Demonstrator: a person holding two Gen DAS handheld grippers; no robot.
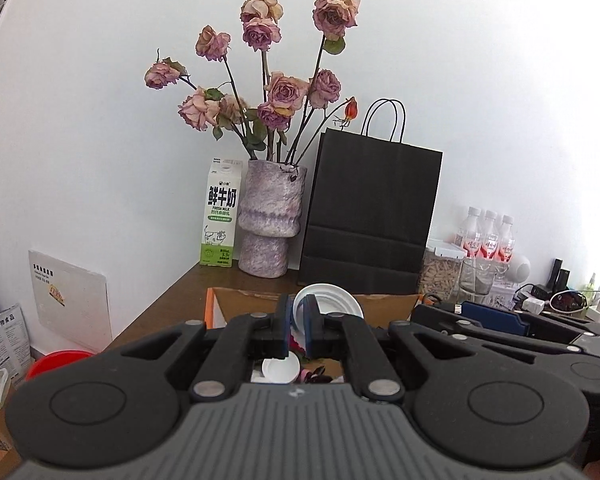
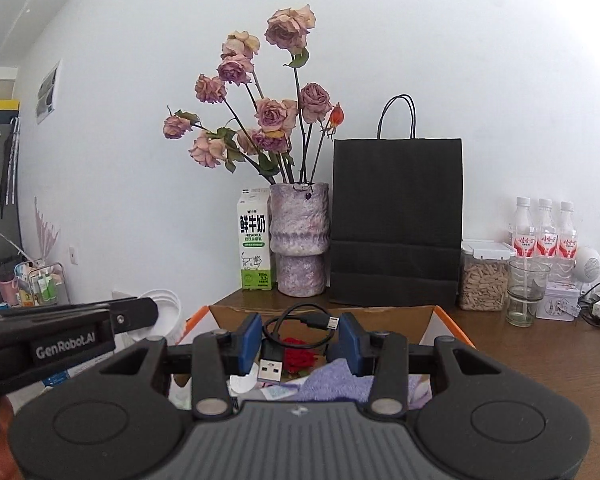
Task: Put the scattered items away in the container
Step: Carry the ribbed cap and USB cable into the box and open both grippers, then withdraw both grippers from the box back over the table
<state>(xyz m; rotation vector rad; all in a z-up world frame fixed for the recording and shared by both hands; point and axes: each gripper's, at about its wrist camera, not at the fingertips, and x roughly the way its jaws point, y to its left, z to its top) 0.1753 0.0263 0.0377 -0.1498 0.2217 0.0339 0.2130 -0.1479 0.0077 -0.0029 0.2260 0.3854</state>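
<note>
A cardboard box (image 1: 244, 300) with orange flaps stands on the wooden table; it also shows in the right wrist view (image 2: 380, 318). My left gripper (image 1: 297, 326) is shut on a stack of white lids (image 1: 332, 302) and holds it above the box. My right gripper (image 2: 298, 342) is open over the box, with a black USB cable (image 2: 300, 320) hanging between its blue pads (image 2: 249, 342); the grip point is hidden. Inside the box lie a purple cloth (image 2: 336, 384), a red rose (image 2: 298, 358) and a white cup (image 1: 281, 370).
At the back stand a milk carton (image 2: 255, 240), a vase of dried roses (image 2: 299, 240) and a black paper bag (image 2: 396, 220). To the right are a jar (image 2: 483, 278), a glass (image 2: 527, 292), three bottles (image 2: 545, 228), chargers and cables. A red basin (image 1: 56, 362) sits below left.
</note>
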